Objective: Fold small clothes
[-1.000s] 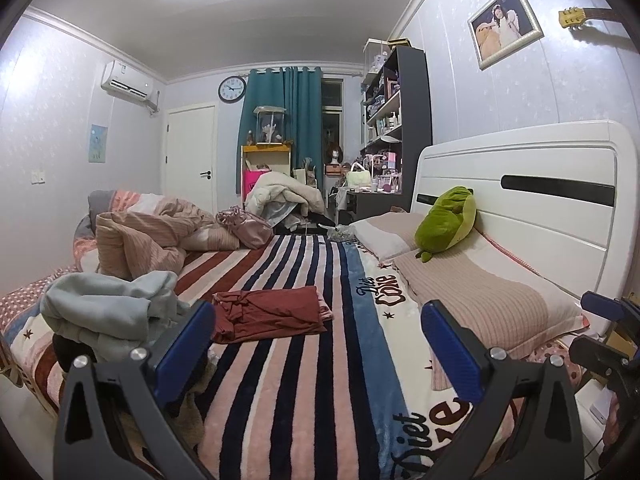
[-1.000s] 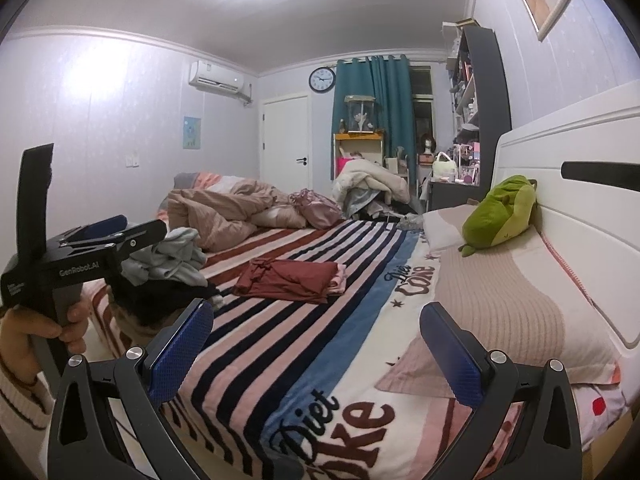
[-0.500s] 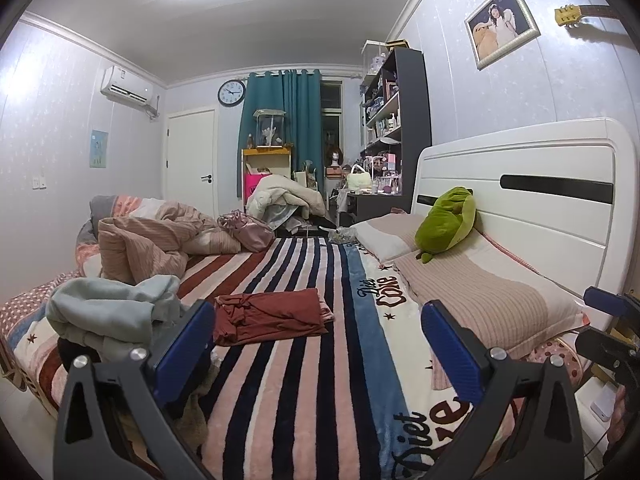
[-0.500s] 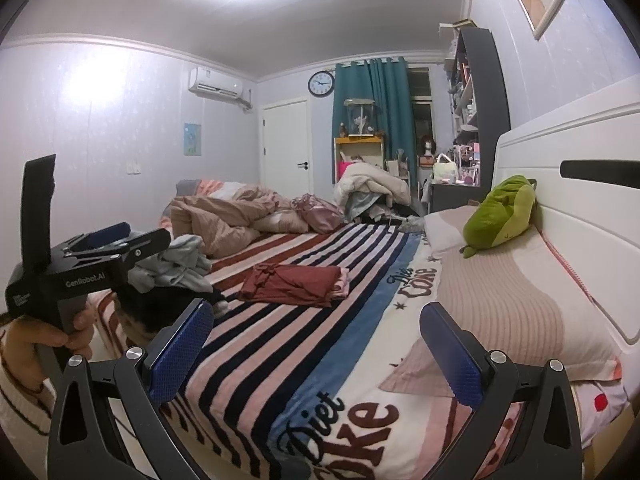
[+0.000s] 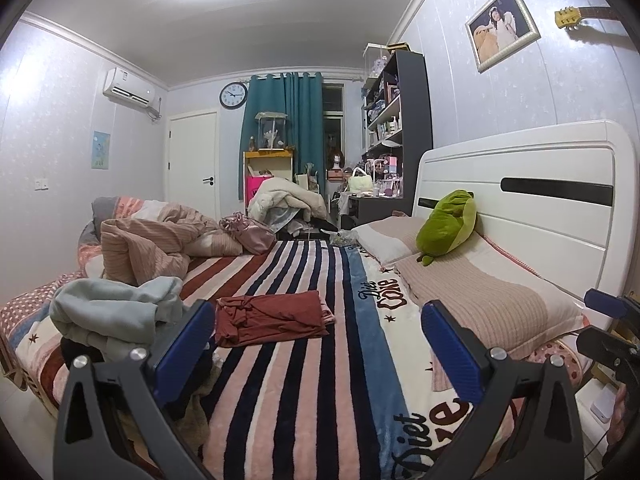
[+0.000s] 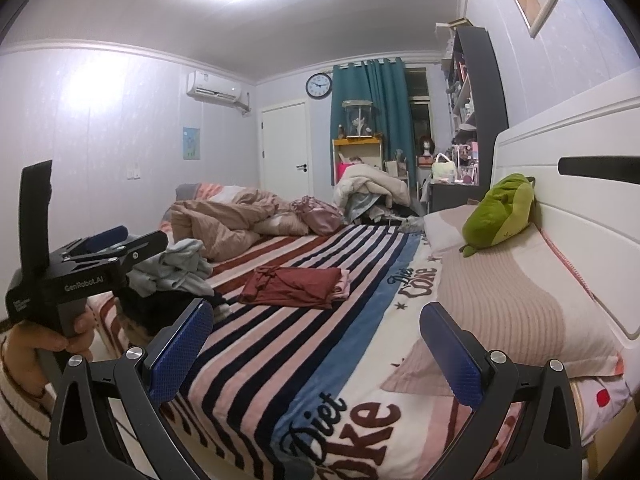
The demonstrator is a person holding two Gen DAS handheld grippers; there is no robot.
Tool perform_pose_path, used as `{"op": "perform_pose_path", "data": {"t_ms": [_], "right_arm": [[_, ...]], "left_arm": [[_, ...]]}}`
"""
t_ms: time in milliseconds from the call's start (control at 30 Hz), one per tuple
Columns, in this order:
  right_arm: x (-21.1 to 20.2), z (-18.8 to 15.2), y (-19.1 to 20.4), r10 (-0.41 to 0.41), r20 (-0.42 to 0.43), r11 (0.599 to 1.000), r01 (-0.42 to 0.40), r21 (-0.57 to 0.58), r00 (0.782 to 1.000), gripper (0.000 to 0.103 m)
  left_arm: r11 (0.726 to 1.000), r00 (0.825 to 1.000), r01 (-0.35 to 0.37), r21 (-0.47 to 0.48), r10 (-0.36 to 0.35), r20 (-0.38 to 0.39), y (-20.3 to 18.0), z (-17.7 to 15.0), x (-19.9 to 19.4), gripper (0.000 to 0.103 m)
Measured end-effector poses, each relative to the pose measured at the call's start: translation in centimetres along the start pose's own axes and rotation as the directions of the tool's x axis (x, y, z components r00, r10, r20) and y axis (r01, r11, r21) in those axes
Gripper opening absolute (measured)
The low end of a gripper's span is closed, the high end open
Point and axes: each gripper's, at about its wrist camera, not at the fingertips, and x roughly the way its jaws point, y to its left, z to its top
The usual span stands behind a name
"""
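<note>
A folded rust-red garment (image 5: pixel 274 316) lies flat on the striped blanket (image 5: pixel 304 380) in the middle of the bed; it also shows in the right wrist view (image 6: pixel 296 286). A loose pile of pale grey-blue and dark clothes (image 5: pixel 108 314) sits at the bed's left edge, seen in the right wrist view too (image 6: pixel 176 274). My left gripper (image 5: pixel 316 348) is open and empty, held above the bed's near end. My right gripper (image 6: pixel 316 348) is open and empty, to the right of the left one. The left gripper's body (image 6: pixel 80 272) shows in the right wrist view.
Two beige pillows (image 5: pixel 476 296) and a green plush toy (image 5: pixel 448 226) lie against the white headboard (image 5: pixel 540 196) on the right. A crumpled pink duvet (image 5: pixel 152 240) and a pink bag (image 5: pixel 248 232) lie at the far left. A dark shelf unit (image 5: pixel 400 136) stands beyond.
Both grippers have tilted slightly, so the bed sits a little lower in both views. Nothing on the bed has moved.
</note>
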Motion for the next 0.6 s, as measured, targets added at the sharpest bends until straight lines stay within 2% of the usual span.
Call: {"op": "perform_pose_path", "data": {"t_ms": [600], "right_arm": [[-0.5, -0.1, 1.3, -0.002, 0.006, 1.000, 0.002, 0.019, 1.000, 0.103]], "left_arm": [[1.000, 1.000, -0.001, 0.003, 0.001, 0.001, -0.2, 0.2, -1.0, 0.102]]}}
